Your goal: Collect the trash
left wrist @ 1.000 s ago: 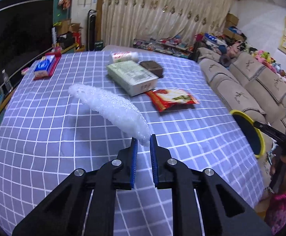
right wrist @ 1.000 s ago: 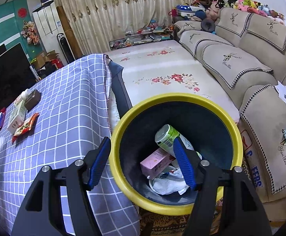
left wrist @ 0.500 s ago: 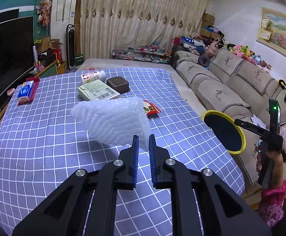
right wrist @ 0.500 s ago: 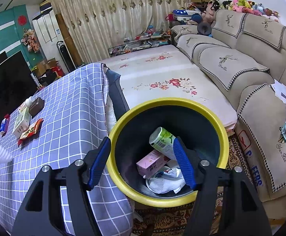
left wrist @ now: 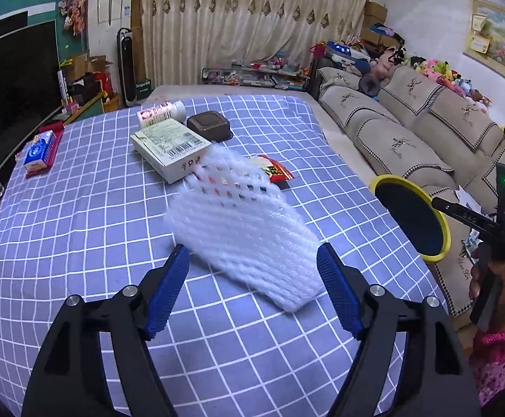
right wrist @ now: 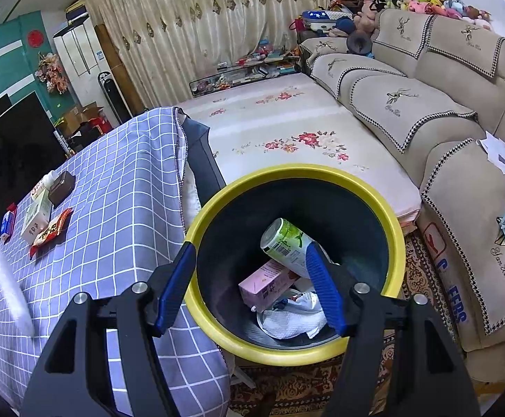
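The left gripper (left wrist: 252, 264) had just been opening; its blue fingers (left wrist: 167, 292) stood wide apart, with the white foam net (left wrist: 242, 229) between and ahead of them, no pad pressing on it. The net looked blurred above the checked tabletop (left wrist: 78, 229), near the white box (left wrist: 170, 147) and the red snack packet (left wrist: 275, 172). Whether it touched the cloth could not be told. The right gripper (right wrist: 252, 279) had its fingers partly open around the near rim of the yellow-rimmed bin (right wrist: 374, 187), one outside and one inside; whether they pressed on it could not be told. In the bin lay a green can (right wrist: 287, 241), a pink carton (right wrist: 266, 283) and crumpled white paper (right wrist: 292, 323).
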Available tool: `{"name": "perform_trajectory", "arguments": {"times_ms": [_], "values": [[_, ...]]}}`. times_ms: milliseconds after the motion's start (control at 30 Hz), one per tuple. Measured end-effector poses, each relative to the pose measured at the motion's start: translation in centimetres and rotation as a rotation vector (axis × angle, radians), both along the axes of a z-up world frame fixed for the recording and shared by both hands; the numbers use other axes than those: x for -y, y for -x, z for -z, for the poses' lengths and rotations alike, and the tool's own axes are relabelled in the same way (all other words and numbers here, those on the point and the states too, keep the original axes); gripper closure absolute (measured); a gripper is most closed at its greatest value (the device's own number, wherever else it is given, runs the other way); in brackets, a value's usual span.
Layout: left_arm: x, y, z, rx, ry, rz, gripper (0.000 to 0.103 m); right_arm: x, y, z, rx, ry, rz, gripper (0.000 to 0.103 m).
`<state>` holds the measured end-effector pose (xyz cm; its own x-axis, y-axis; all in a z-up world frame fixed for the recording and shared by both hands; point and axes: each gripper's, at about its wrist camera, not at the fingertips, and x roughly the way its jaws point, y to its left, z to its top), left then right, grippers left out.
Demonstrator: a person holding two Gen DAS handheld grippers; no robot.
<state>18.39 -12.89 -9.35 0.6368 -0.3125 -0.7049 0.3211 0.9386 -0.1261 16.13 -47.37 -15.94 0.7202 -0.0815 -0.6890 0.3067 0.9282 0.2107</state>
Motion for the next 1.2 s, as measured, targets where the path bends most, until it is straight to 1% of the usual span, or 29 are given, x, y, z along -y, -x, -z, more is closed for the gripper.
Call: {"name": "perform_trajectory", "arguments": {"times_ms": [67,100,167,200,233,300,367,400,433,467,500,533,567,633,667,833,900,933,967,1000,1033,1067,1100,1133,1167,1200], "values": [[0.5,-0.9,0.4,-0.023,0.021,0.012,0.027,-0.1,-0.2,0.0,-0.001,0.000,-0.005,0.040],[0.7,-1.4,0.5,-0.031,0.025,0.016,0.023,-0.1,-0.2,0.0,-0.002,0.000,-0.008,0.040],[1.6,-2.6,1.2,-0.064,0.018,0.022,0.020,-0.3,-0.2,0.0,-0.002,-0.001,-0.013,0.040],[2.0,-3.2,1.6,-0.086,0.010,0.018,0.020,-0.4,-0.2,-0.1,-0.001,0.000,-0.015,0.040],[2.3,-4.0,2.4,-0.132,0.007,0.005,0.020,-0.3,-0.2,-0.1,-0.001,0.000,-0.016,0.040],[2.6,-4.9,3.6,-0.202,0.025,-0.009,0.020,-0.2,-0.2,-0.1,-0.001,0.000,-0.014,0.040],[2.8,-5.3,4.5,-0.235,0.027,-0.020,0.020,0.0,-0.4,-0.1,-0.002,0.000,-0.010,0.040],[2.8,-5.4,4.8,-0.231,0.034,-0.027,0.025,0.2,-0.4,0.0,-0.004,-0.002,-0.008,0.040],[2.9,-5.3,4.9,-0.215,0.029,-0.033,0.033,0.2,-0.5,0.1,-0.004,-0.004,-0.006,0.040],[2.9,-5.3,4.9,-0.196,0.018,-0.037,0.064,0.3,-0.5,0.2,-0.004,-0.007,-0.006,0.040],[3.0,-5.6,5.2,-0.199,0.026,-0.032,0.097,0.4,-0.5,0.3,-0.004,-0.009,-0.006,0.040],[2.9,-5.8,5.5,-0.207,0.034,-0.030,0.102,0.4,-0.5,0.4,-0.004,-0.013,-0.006,0.040],[3.0,-5.9,5.7,-0.197,0.032,-0.019,0.102,0.5,-0.5,0.4,-0.004,-0.016,-0.007,0.040],[3.5,-5.7,5.5,-0.170,0.002,0.005,0.102,0.5,-0.5,0.6,-0.005,-0.019,-0.008,0.040],[3.7,-5.5,5.4,-0.165,0.002,0.020,0.102,0.6,-0.5,0.7,-0.006,-0.021,-0.007,0.040],[3.5,-4.7,3.9,-0.131,0.039,0.053,0.102,1.2,-0.3,0.8,-0.003,-0.034,0.002,0.040],[3.8,-4.4,3.1,-0.116,0.054,0.122,0.102,1.4,-0.3,0.8,-0.003,-0.038,0.002,0.040],[4.2,-4.0,2.6,-0.085,0.050,0.168,0.102,1.4,-0.3,0.8,-0.004,-0.040,0.000,0.040],[4.7,-3.8,2.4,-0.070,0.021,0.210,0.099,1.4,-0.3,0.8,-0.003,-0.041,-0.002,0.040],[5.4,-3.5,2.2,-0.065,-0.026,0.276,0.084,1.4,-0.3,0.8,-0.003,-0.041,-0.003,0.040],[6.1,-3.1,2.0,-0.049,-0.076,0.363,0.072,1.3,-0.3,0.7,-0.001,-0.040,-0.005,0.040],[6.6,-2.7,1.9,-0.028,-0.128,0.423,0.048,1.3,-0.2,0.6,0.001,-0.039,-0.007,0.040],[7.0,-2.5,1.9,-0.003,-0.195,0.494,0.042,1.2,-0.2,0.5,0.003,-0.035,-0.009,0.040],[7.3,-2.2,1.9,0.013,-0.233,0.551,0.042,1.2,-0.1,0.4,0.004,-0.031,-0.009,0.040],[7.5,-1.9,1.9,0.040,-0.295,0.647,0.041,1.2,-0.1,0.2,0.006,-0.027,-0.008,0.040],[7.6,-2.0,2.0,0.057,-0.351,0.722,0.041,1.2,0.0,0.0,0.008,-0.024,-0.005,0.040]]}}
